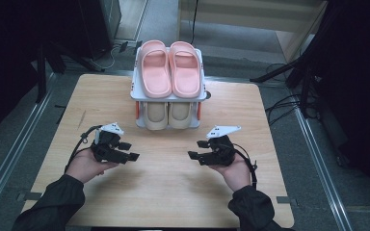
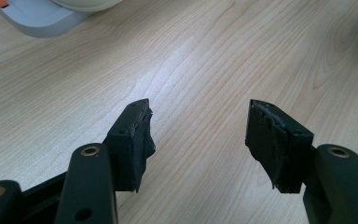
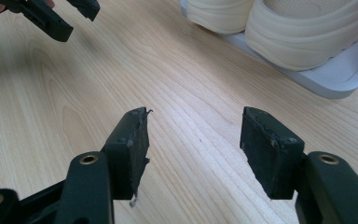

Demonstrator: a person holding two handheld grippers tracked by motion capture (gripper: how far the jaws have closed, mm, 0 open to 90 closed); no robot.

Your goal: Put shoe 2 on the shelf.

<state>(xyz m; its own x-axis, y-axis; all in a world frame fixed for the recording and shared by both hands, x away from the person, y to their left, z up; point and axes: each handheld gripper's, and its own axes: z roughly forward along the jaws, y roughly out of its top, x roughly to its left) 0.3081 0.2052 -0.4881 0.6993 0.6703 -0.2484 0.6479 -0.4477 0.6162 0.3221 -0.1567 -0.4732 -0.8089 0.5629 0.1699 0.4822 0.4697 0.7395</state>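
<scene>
Both sleeved forearms enter at the near edge. Left gripper (image 1: 125, 151) stands wide apart, nothing between its pads; right gripper (image 1: 196, 149) gapes likewise, empty. Ahead of both, well apart, pink slippers (image 1: 169, 69) top the rack (image 1: 136, 91), cream slippers (image 1: 167, 114) below: seemingly stowed already. Rack's rear stays hidden.

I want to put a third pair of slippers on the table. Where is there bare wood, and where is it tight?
Bare wood lies between the left tongs and the right tongs, in front of the shoe rack, and along the table near edge. Strips either side of the rack are free too. The rack is crowded: pink slippers on top, cream slippers below.
</scene>
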